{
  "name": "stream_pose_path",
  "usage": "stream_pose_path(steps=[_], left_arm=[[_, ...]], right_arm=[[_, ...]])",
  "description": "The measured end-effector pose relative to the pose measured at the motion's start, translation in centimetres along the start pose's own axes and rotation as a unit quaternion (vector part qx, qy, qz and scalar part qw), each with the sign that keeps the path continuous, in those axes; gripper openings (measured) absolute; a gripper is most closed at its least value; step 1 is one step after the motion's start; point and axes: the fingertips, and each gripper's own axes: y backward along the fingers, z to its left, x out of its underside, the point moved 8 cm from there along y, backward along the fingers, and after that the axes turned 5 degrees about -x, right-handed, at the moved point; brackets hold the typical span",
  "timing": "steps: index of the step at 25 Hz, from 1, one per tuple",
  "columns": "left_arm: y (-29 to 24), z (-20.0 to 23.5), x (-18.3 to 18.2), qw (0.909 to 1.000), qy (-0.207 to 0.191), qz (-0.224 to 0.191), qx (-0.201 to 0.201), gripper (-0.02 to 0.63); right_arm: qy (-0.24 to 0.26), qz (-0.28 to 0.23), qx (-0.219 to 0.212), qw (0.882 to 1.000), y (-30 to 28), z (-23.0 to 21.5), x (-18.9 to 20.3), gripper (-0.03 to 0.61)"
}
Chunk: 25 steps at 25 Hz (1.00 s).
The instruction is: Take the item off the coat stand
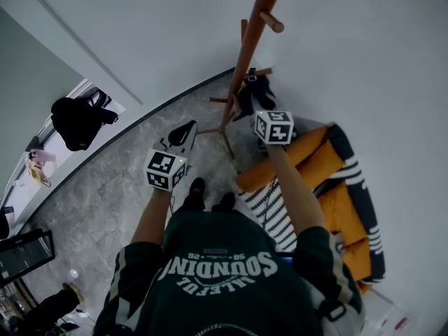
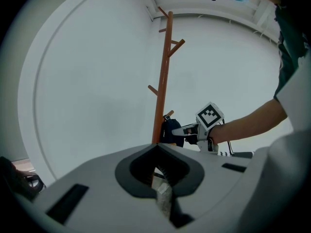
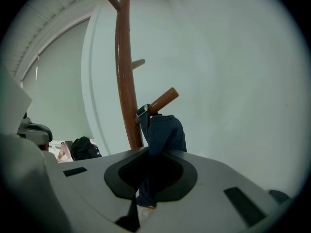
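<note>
Fingers (image 3: 130, 216) of right gripper (image 3: 144, 195) pinching blue item (image 3: 166, 135) on coat stand (image 3: 125, 81).

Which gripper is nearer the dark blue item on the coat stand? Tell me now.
Right. The right gripper is clamped on the dark blue item hanging from the coat stand's peg; the left gripper sits well back, to its left, touching nothing.

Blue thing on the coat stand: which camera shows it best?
The right gripper view. There the blue cloth item hangs close-up from a peg, with the right tool shut on it. The head view and left gripper view show only a small dark lump by the stand.
</note>
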Motion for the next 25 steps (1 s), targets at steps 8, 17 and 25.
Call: stream_pose_path(steps=[8,17,25], left_arm=[[-0.2,-0.3,-0.5,0.9999,-0.006,-0.005,0.013,0.000],[-0.9,-1.1,-1.5,0.9991,-0.018,-0.015,0.037,0.000],[-2.3,-1.9,-2.3,0.9976,-0.028,-0.020,0.061,0.000]], right_arm=[[0.012,-0.023,0.016,1.000,1.9,-0.3,-1.8,0.023],[-0.001,-0.041,0.041,0.998,4.5,-1.4,-3.0,0.023],[-0.014,-0.057,0.065,0.996,7.4,-2.8,-2.2,0.023]])
